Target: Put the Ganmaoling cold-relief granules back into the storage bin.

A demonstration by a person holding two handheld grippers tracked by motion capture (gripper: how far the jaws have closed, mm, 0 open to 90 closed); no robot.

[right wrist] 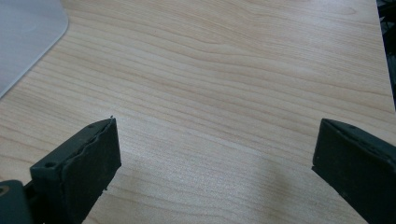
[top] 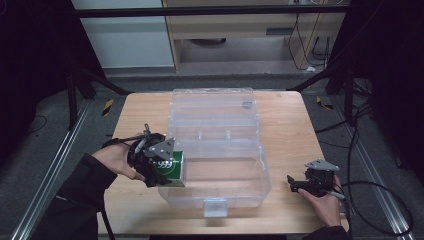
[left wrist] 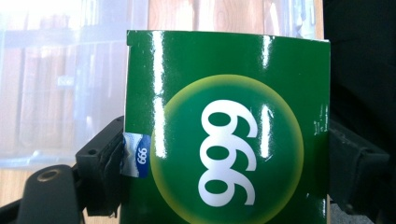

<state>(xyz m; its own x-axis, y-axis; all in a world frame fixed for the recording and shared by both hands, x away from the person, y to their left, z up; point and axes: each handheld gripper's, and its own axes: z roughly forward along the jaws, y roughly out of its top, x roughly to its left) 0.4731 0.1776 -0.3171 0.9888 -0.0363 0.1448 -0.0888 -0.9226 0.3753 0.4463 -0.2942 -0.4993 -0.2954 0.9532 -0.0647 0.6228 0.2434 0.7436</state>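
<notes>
Left gripper [left wrist: 224, 158] clamps green box [left wrist: 224, 116]; right gripper [right wrist: 215, 168] gapes above table [right wrist: 233, 70].

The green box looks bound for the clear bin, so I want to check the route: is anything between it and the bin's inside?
Only the bin's own left wall. The left gripper holds the green box right at the left edge of the clear plastic bin, whose lid is open and whose near compartment looks empty. The right gripper rests apart.

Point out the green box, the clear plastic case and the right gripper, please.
green box [left wrist: 224, 116]: left gripper view, its glossy printed face.
clear plastic case [top: 215, 197]: high view, near wall above the latch.
right gripper [top: 291, 182]: high view, between its open fingertips.
</notes>
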